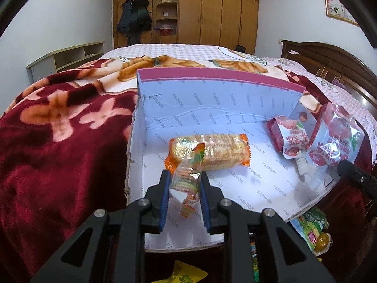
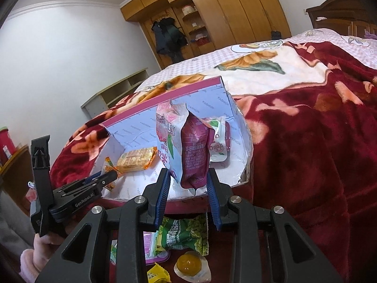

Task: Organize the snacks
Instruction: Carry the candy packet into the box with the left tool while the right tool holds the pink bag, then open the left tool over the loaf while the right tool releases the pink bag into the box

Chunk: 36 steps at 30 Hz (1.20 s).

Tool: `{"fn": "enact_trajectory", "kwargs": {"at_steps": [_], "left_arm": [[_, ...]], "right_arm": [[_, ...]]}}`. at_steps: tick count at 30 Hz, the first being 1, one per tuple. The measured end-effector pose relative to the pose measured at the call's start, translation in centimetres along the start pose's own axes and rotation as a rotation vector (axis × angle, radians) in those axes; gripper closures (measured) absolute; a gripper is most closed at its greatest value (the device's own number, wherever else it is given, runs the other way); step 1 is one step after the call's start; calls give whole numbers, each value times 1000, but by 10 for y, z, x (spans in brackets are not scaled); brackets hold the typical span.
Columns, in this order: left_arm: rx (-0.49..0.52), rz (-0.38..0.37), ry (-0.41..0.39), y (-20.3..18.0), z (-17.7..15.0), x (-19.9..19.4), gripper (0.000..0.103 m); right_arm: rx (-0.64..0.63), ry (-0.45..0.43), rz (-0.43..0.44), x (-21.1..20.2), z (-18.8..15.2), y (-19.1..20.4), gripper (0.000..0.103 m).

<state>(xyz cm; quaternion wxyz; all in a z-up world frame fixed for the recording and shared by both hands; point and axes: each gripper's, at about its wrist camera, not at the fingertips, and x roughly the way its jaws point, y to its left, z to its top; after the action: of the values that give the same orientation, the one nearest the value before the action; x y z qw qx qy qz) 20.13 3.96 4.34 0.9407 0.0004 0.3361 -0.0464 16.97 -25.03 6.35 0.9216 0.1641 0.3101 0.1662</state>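
1. The left gripper (image 1: 185, 184) pinches a small candy wrapper (image 1: 186, 179) just over the box (image 1: 212, 99), near the cracker pack (image 1: 212, 152); lower it before letting go.
2. The right gripper's (image 2: 188, 184) fingers squeeze a pouch (image 2: 194, 151) above the box's near edge.
3. The box lies on a red blanket (image 1: 59, 141) on the bed; a wardrobe (image 1: 212, 11) stands beyond.

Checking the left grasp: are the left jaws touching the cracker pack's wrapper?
Touching. Left wrist view: the left gripper has its jaws shut on the wrapper tail of the cracker pack, blue pads pressing both sides.

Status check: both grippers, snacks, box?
Left gripper shut on small cracker packet. Right gripper shut on purple pouch. Both over box. Nothing blocking.
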Motion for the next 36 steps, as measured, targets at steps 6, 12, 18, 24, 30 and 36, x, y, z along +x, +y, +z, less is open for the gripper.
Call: {"fn": "enact_trajectory", "kwargs": {"at_steps": [6, 12, 18, 24, 30, 36], "left_arm": [[-4, -5, 6, -1, 0, -1, 78], [5, -12, 10, -2, 2, -1, 76], [19, -36, 10, -8, 0, -5, 57], [59, -23, -19, -20, -2, -17, 43], [47, -29, -22, -19, -2, -32, 40], [29, -34, -38, -15, -5, -51, 39]], "right_arm": [[12, 5, -3, 4, 2, 0, 70], [8, 4, -6, 7, 5, 1, 70], [13, -14, 2, 7, 4, 0, 67], [-25, -42, -6, -1, 0, 6, 49], [-52, -58, -3, -10, -3, 13, 48], [-67, -88, 3, -25, -6, 18, 48]]}}
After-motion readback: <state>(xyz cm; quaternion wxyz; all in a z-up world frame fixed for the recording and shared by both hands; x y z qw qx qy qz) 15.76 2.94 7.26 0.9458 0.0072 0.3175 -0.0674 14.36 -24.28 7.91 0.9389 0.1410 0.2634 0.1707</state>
